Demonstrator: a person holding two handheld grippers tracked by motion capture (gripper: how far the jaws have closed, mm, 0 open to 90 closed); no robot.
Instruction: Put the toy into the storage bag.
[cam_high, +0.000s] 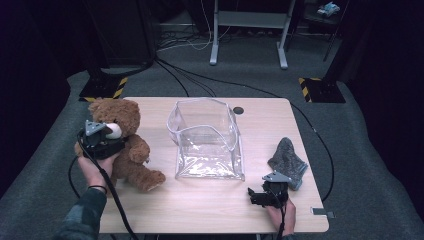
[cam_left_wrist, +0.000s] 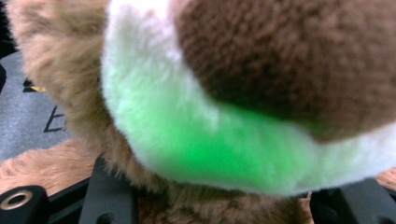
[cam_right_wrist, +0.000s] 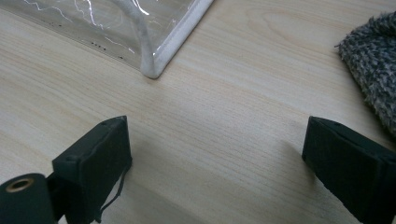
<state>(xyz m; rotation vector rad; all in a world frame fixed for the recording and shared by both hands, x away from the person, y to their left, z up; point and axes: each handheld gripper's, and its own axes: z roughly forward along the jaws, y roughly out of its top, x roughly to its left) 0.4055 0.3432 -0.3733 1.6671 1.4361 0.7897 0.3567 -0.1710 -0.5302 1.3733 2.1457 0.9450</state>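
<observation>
Nearest the person, the right gripper rests low at the near right edge of the table, its fingers spread wide over bare wood with nothing between them. A grey knitted cloth lies just beyond it to the right.

Across on the left, the left gripper is pushed into the teddy bear just under its white muzzle — the fingers stand about half open with brown fur packed between them, so they appear to be clamped on the bear's neck or chest.

The relation that counts: the clear plastic bag stands open-mouthed in the middle of the table, directly to the right of the bear and a little farther back. The left hand is the nearer one — likely the bear has to travel sideways to the right and over the bag's rim.
</observation>
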